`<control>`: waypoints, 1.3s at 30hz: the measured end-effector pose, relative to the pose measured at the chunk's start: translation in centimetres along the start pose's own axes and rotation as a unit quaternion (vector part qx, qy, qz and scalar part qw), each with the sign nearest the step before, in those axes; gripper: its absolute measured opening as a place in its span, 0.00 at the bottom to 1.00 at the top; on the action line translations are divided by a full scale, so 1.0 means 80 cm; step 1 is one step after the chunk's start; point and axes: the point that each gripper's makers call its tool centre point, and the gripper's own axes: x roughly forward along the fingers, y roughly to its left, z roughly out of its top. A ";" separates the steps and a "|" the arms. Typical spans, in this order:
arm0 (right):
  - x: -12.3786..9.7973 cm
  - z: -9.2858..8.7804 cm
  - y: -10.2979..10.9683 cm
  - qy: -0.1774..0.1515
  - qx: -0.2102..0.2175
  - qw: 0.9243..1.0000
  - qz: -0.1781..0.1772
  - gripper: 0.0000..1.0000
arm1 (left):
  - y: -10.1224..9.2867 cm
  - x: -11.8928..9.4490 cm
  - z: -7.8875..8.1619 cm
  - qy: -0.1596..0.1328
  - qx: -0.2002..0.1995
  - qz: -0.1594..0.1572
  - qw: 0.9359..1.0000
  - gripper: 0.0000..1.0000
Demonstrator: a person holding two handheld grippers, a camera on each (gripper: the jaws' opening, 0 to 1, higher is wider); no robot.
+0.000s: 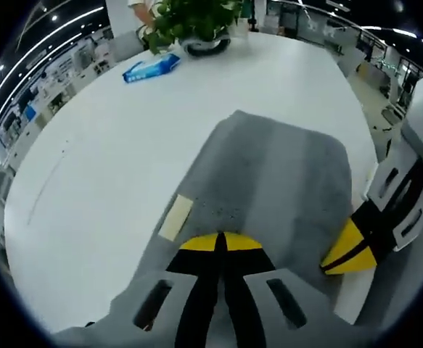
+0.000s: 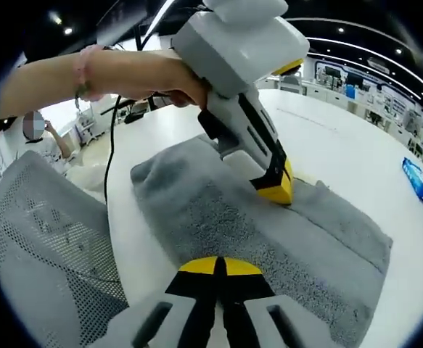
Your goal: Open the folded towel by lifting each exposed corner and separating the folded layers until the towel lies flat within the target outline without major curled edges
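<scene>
Ahead of my left gripper's jaws, the towel lies on the table; right gripper beside.

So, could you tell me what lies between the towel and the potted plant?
Bare white table in the left gripper view; towel, plant.

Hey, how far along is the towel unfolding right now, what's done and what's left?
Little looks done: the grey towel lies on the white table in layers, a folded upper layer showing in the right gripper view. In hand: the left gripper and right gripper both sit at the towel's edges, jaws closed, apparently pinching fabric. Left to do: lift the corners, separate the layers, spread it flat. No target outline is visible.
</scene>
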 end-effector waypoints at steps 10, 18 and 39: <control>-0.005 -0.006 -0.015 0.016 -0.004 1.000 -0.015 0.00 | 0.008 -0.006 -0.009 0.019 0.042 0.030 0.998 0.00; -0.014 -0.013 -0.035 0.021 0.008 0.999 -0.039 0.00 | 0.014 -0.015 -0.021 0.024 0.023 0.038 0.999 0.00; -0.030 -0.025 -0.084 0.027 0.027 0.997 -0.072 0.00 | 0.003 -0.031 -0.043 -0.008 -0.011 0.064 0.998 0.00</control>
